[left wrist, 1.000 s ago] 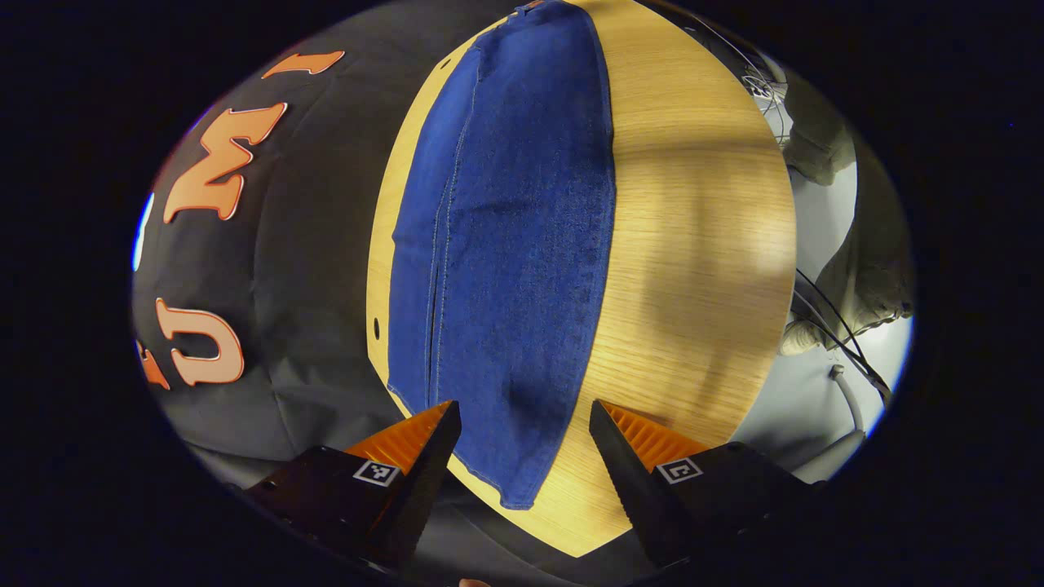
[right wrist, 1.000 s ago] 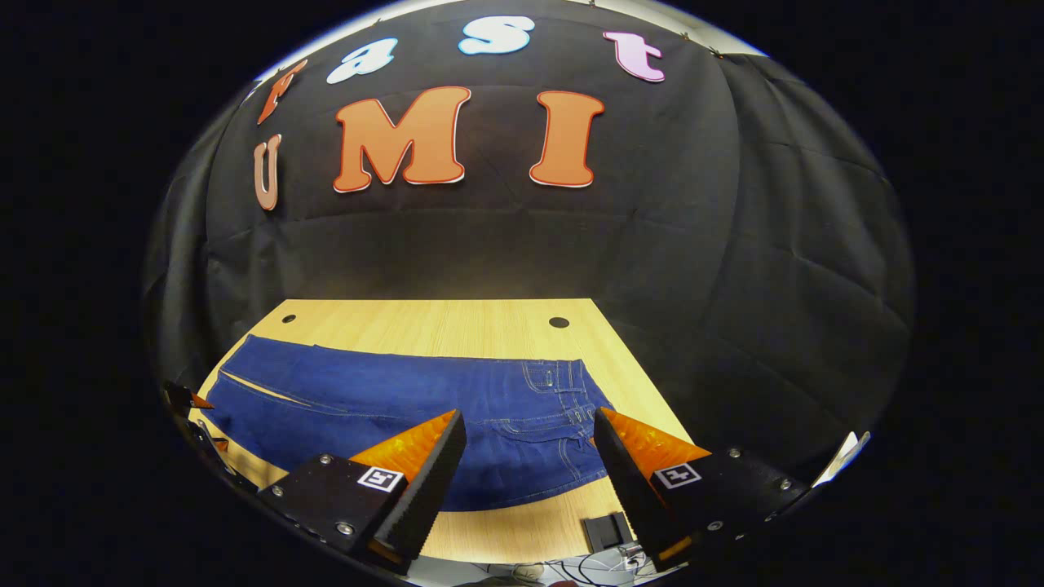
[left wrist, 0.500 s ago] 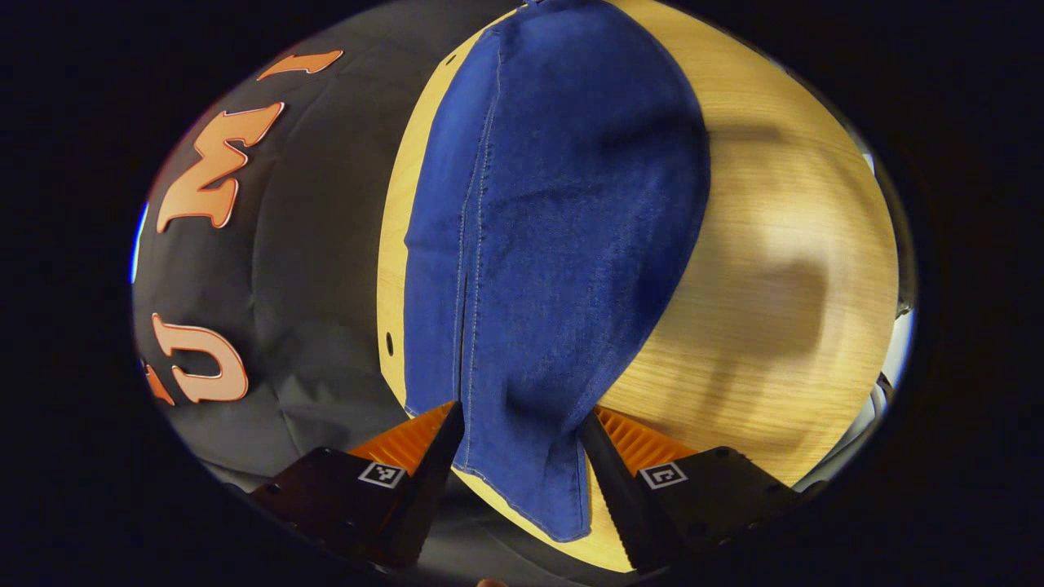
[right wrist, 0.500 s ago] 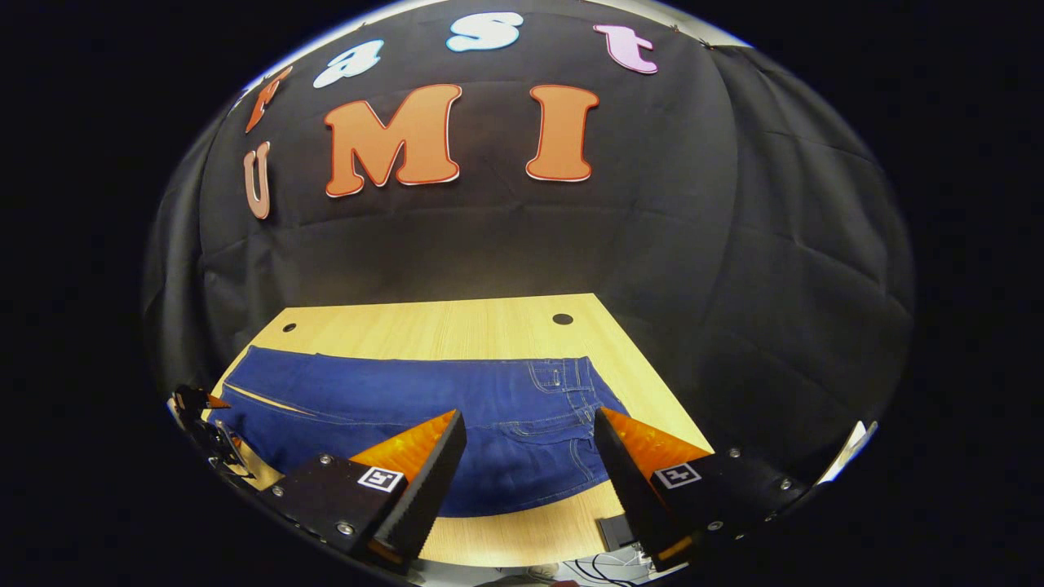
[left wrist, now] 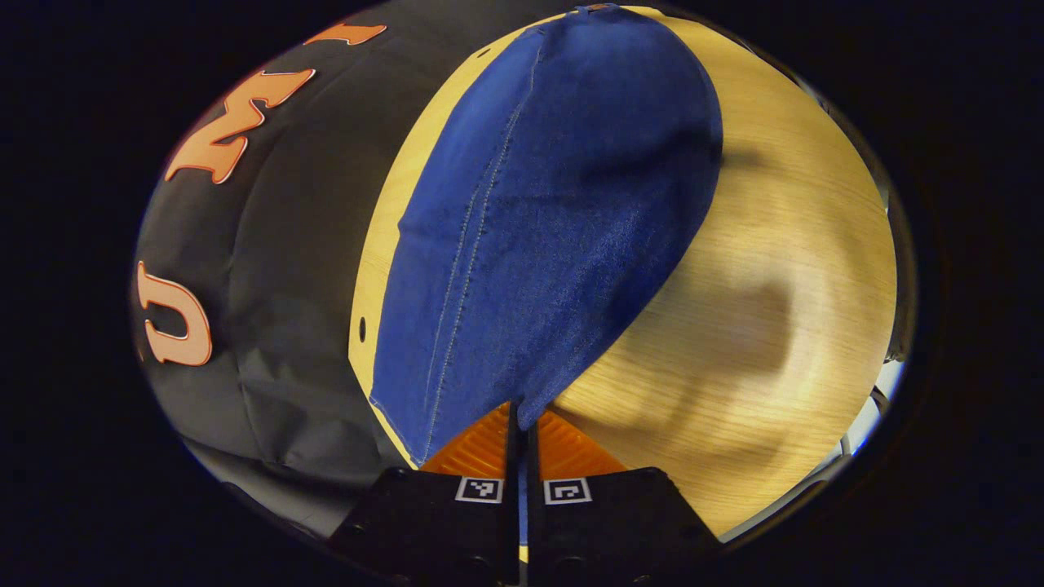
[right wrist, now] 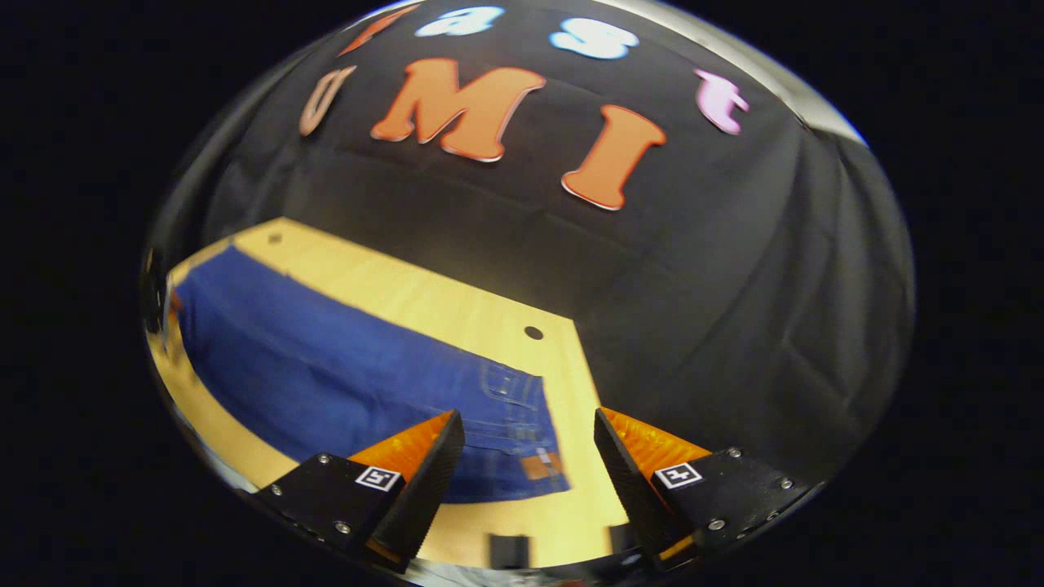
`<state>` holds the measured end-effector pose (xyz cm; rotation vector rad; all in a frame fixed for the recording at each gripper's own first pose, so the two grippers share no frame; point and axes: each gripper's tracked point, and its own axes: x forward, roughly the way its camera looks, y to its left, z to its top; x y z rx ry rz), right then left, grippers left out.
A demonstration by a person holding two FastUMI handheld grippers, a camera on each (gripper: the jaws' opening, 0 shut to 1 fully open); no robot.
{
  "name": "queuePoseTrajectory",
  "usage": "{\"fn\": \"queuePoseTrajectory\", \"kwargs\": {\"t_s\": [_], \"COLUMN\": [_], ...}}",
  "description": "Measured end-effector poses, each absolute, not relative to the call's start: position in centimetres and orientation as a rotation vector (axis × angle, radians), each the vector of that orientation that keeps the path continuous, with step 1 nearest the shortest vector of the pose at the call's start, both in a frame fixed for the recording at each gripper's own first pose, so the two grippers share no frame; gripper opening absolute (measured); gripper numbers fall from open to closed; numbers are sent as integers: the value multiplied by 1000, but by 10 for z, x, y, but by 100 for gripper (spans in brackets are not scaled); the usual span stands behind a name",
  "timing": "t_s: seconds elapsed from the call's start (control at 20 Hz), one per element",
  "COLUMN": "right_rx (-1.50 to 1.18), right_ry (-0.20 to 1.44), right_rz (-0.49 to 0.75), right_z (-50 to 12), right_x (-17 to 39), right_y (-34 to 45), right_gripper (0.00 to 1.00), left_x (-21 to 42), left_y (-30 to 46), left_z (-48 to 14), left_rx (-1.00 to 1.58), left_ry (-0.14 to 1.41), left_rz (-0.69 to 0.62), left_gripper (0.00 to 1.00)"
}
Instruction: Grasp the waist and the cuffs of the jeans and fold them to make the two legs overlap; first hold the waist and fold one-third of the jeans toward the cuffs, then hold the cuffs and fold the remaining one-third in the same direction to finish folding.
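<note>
Your left gripper (left wrist: 520, 424) pinches the jeans (left wrist: 538, 228) cuff on the wooden table (left wrist: 775, 244), while your right gripper (right wrist: 528, 444) hangs wide open, empty, above the waist.

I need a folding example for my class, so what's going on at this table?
A person with a gripper in each hand is folding jeans that lie on a wooden table. The left gripper is shut on a cuff edge. The right gripper is open, hovering by the waist, not gripping it yet.
</note>
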<state>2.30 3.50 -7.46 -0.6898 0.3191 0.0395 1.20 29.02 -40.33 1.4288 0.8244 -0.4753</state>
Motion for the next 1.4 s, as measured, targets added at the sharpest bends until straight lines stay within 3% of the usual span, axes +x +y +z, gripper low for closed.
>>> {"fn": "queuePoseTrajectory", "kwargs": {"t_s": [0.25,0.5,0.9,1.4], "right_rx": [-1307,-1589,-1743,-1758], "right_ry": [345,391,435,371], "right_rz": [294,526,631,602], "right_z": [-141,-219,-264,-270], "right_x": [14,14,30,73], "right_y": [33,40,36,52], "right_gripper": [98,98,98,95], "left_x": [0,-3,-5,-5], "left_y": [292,291,290,291], "left_z": [-409,-407,-409,-406], "left_rx": [1511,1525,1538,1524], "left_ry": [829,835,831,823], "left_rz": [-478,-487,-480,-473], "left_gripper": [4,4,4,4]}}
